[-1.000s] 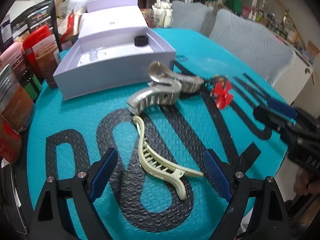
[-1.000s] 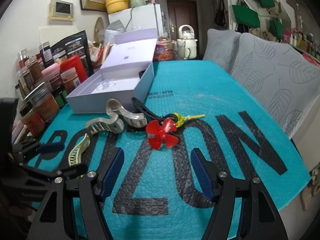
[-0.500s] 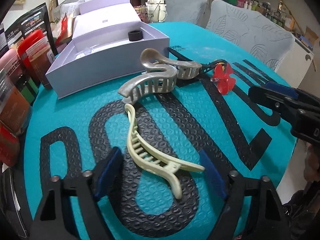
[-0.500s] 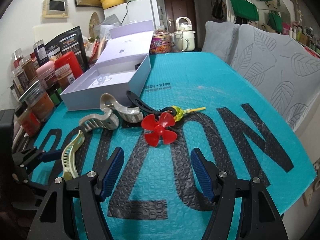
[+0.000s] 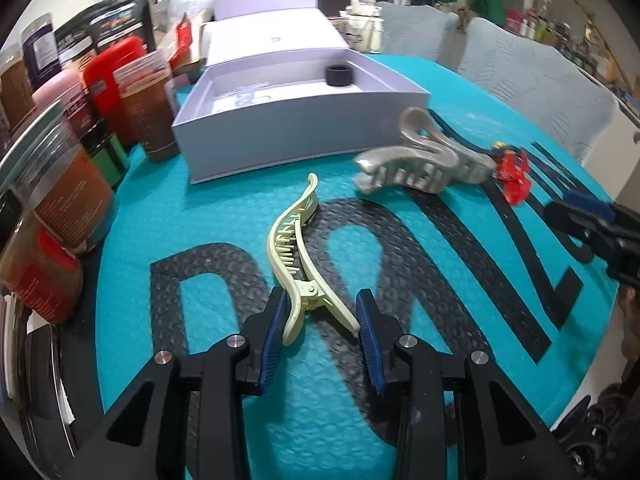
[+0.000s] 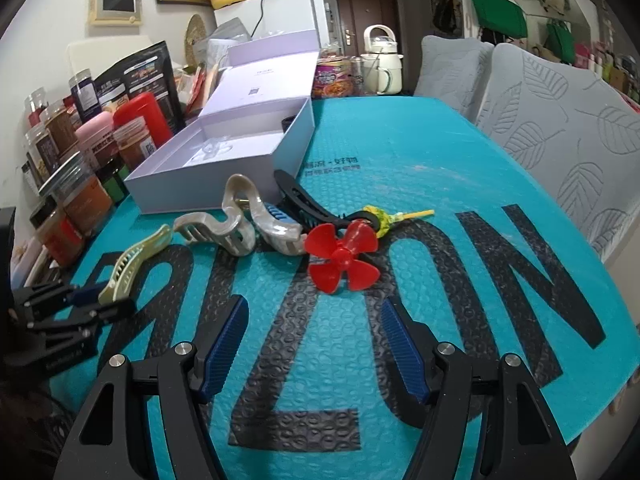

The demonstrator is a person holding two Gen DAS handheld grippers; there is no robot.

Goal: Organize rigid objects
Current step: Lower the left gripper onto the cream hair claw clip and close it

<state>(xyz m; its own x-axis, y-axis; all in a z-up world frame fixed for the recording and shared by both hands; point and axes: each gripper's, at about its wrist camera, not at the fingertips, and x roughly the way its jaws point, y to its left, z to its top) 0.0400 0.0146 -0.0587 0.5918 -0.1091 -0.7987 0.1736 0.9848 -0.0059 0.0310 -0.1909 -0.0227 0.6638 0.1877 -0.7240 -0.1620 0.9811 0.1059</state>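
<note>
Left gripper (image 5: 318,322) closes on a cream hair clip (image 5: 298,248) on the teal tabletop (image 5: 208,216).
Its jaws have just been narrowing, pads pinching the clip's handle end. The right gripper (image 6: 314,342) hangs half-open and empty near the red propeller (image 6: 342,258), before the open lilac box (image 5: 280,132).

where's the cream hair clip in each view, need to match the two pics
Left wrist view: the cream hair clip is at centre, its handle end between the left gripper fingers, whose jaws have just been closing.
Right wrist view: the same clip is at the left edge, its near end in that gripper.
Shared landmark: the open lilac box beyond the clip.
</note>
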